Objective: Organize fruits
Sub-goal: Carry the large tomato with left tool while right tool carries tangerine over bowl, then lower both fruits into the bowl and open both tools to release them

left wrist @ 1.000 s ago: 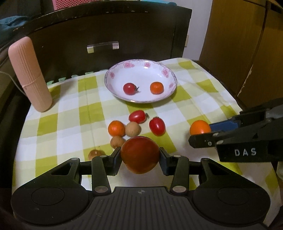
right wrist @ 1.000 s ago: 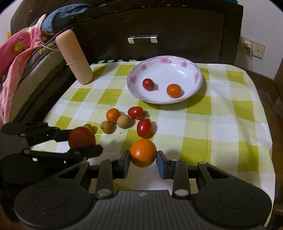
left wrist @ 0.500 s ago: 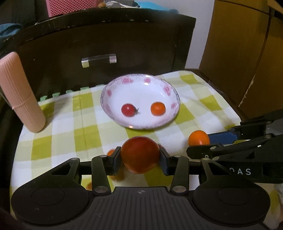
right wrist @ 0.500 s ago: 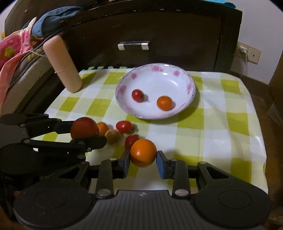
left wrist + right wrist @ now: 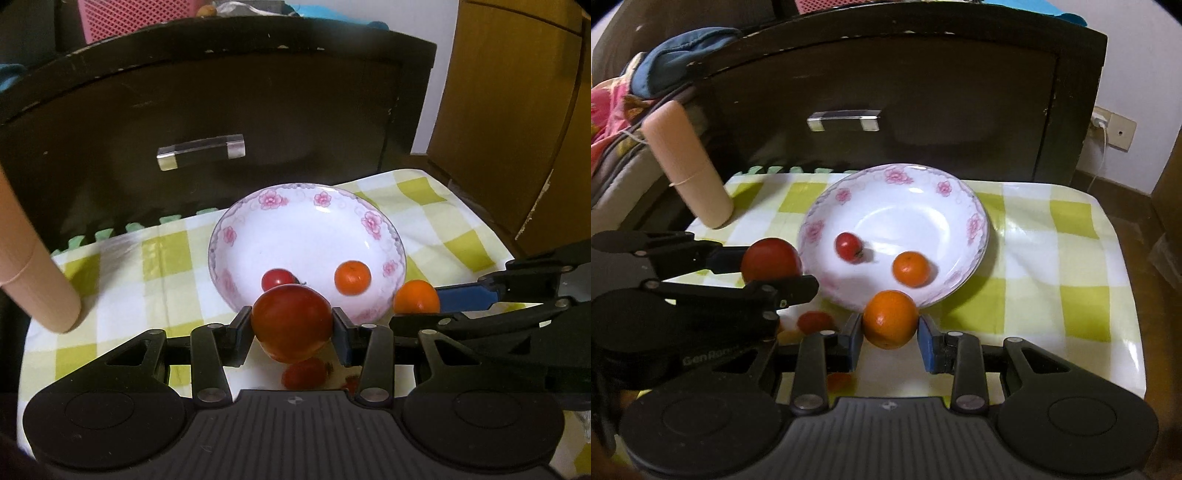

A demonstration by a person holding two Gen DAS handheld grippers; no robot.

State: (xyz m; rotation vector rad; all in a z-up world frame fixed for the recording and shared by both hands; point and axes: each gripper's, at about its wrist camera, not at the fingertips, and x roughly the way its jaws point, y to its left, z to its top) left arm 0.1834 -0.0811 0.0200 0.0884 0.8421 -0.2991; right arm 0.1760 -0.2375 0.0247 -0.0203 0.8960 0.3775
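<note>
The left gripper [image 5: 292, 326] has its jaws clenched on a big red tomato [image 5: 291, 323], in the lower middle of the left wrist frame, just before the near rim of the flowered plate [image 5: 258, 229]. The right gripper [image 5: 891, 334] grasps an orange [image 5: 891, 319] in its jaws, also at the near rim. In the plate lie a small tomato [image 5: 849, 246] and a small orange [image 5: 911, 268], apart. The plate stands on the bench with a checked cloth [image 5: 1071, 258]. A pink cylinder [image 5: 687, 166] leans at the upper left.
</note>
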